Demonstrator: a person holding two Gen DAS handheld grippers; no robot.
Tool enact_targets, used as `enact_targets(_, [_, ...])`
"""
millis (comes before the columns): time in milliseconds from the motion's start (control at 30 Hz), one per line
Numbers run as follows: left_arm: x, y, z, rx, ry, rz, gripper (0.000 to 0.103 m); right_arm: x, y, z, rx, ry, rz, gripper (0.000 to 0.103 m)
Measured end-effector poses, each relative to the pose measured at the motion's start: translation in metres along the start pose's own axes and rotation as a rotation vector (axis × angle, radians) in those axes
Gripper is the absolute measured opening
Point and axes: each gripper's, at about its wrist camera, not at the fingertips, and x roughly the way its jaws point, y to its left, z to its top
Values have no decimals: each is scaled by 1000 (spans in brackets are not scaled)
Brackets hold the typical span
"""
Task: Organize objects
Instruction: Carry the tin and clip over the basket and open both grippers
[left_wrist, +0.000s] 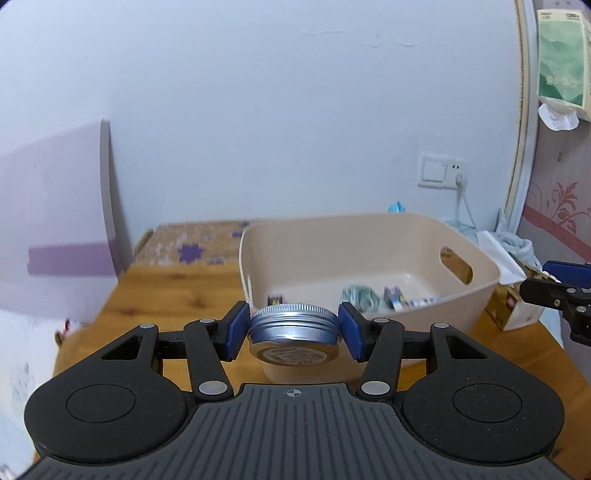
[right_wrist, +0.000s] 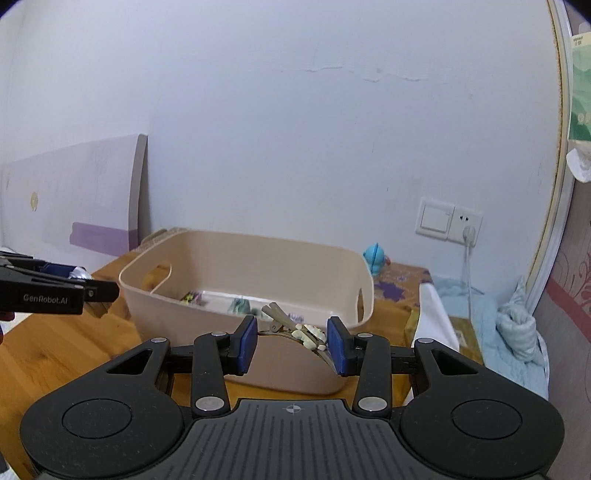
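Note:
My left gripper (left_wrist: 293, 334) is shut on a round silver tin (left_wrist: 293, 332) with a screw lid, held in the air just in front of the near wall of a beige plastic bin (left_wrist: 369, 236). Several small items lie on the bin's floor. My right gripper (right_wrist: 291, 339) is shut on a brown hair clip (right_wrist: 295, 328) with cream beads, held above the bin's (right_wrist: 243, 243) near rim. The left gripper also shows at the left edge of the right wrist view (right_wrist: 55, 291), and the right gripper at the right edge of the left wrist view (left_wrist: 561, 291).
The bin stands on a wooden table (left_wrist: 177, 291) against a white wall. A small box (left_wrist: 513, 310) sits right of the bin. A blue toy figure (right_wrist: 375, 258), a star-patterned cloth (right_wrist: 399, 284) and light-blue fabric (right_wrist: 517, 325) lie to the right. A wall socket (right_wrist: 448, 219) has a cable plugged in.

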Motion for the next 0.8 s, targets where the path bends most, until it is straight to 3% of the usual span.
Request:
enact_targets(367, [18, -7, 35, 36, -90, 6, 54, 10, -1, 23, -7, -52, 1, 39])
enact_targets(800, [79, -19, 51, 80, -47, 39, 54, 39, -4, 48, -14, -69, 9, 39])
